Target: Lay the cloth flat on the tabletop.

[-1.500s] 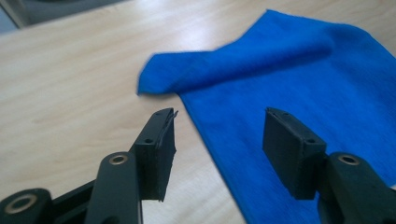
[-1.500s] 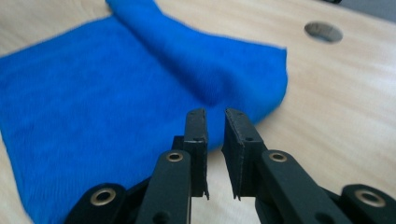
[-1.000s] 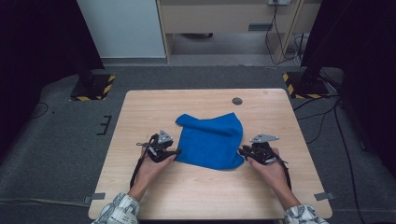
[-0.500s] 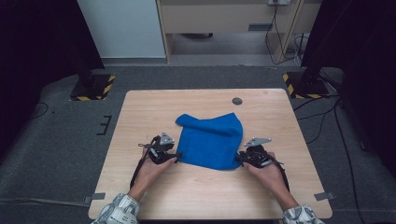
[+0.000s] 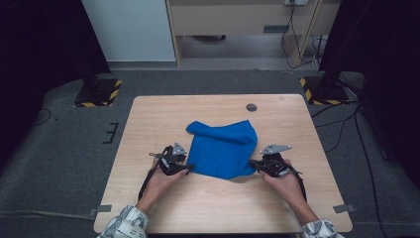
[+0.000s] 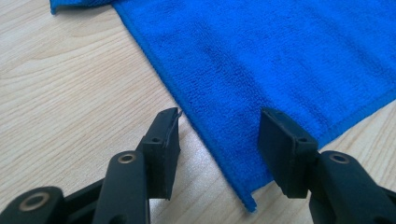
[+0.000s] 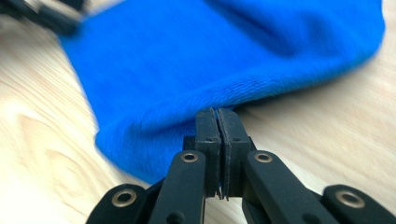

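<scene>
High view: blue cloth [image 5: 224, 148] lies mid-table, a bit toward the near edge, one far corner folded over; wooden table [image 5: 148, 114] w/ a small dark round mark [image 5: 251, 107] near the far edge; left gripper [image 5: 187, 168] at the cloth's near-left corner, held in the left hand [image 5: 161, 179]; right gripper [image 5: 253, 163] at the cloth's near-right edge, held in the right hand [image 5: 285, 183]; cloth looks a little raised there, a shadow under it.

Left gripper view: jaws partly apart, having just closed a little; the cloth's hemmed corner [image 6: 243, 196] sits between them, flat on the table; neither pad presses on it; one jaw rests on bare wood beside the hem, the other over the cloth near its edge; rest of the cloth spreads away toward the top.

Right gripper view: jaws have just come together, pads meeting w/ no visible gap; tips at the cloth's folded edge [image 7: 215, 100], which bunches and lifts just there; whether fabric is actually pinched betw. the pads I can't tell; left gripper [image 7: 56, 16] blurred at far side.
</scene>
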